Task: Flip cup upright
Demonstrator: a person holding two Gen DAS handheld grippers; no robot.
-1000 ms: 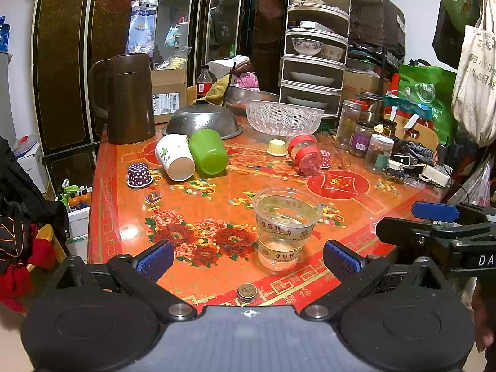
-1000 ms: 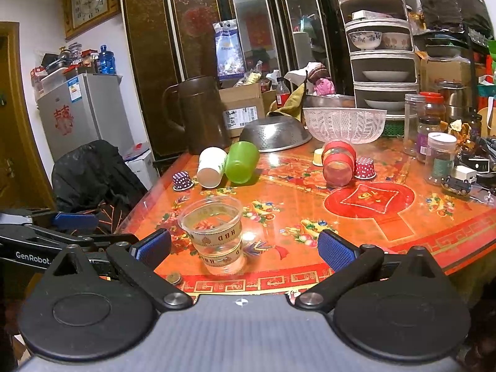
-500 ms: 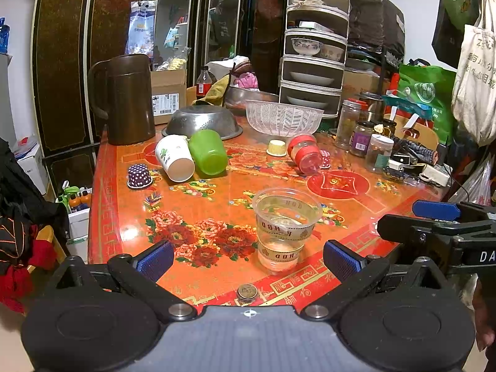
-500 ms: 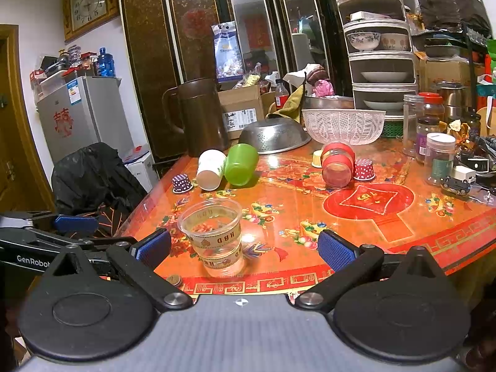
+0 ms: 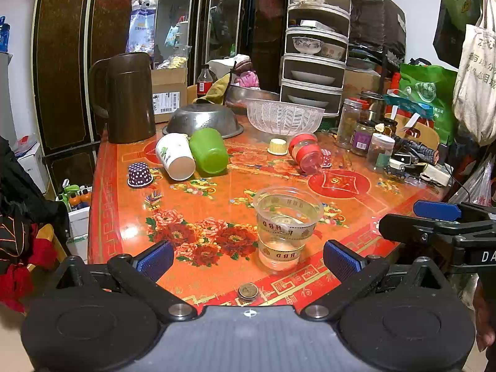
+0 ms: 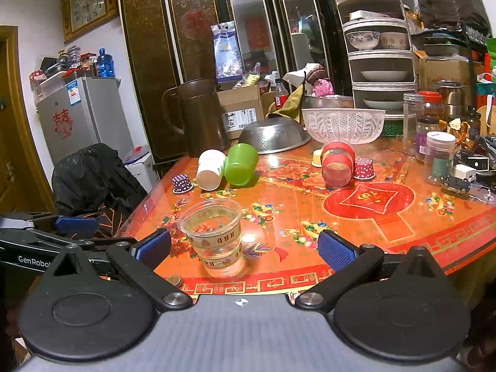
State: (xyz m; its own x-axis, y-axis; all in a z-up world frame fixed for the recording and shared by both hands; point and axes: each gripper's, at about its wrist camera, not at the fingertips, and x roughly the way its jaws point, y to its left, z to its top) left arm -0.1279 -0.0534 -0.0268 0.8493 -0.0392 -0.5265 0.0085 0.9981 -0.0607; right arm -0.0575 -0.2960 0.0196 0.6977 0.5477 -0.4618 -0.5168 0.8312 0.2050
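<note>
Left wrist view: clear cup (image 5: 286, 226) upright on counter (image 5: 198, 204), coin (image 5: 247, 290) just before it; both fingers (image 5: 155, 257) pairs spread, empty.

Cup (image 5: 286, 228) stands near table (image 5: 124, 204) edge — tumblers (image 5: 192, 156) lie behind.

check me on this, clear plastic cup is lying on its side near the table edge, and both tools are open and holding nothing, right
Not quite. The clear plastic cup stands upright, mouth up, near the table edge; the left wrist view shows its open rim on top, and the right wrist view agrees. The rest holds: the left tool and right tool are both open and holding nothing.
</note>
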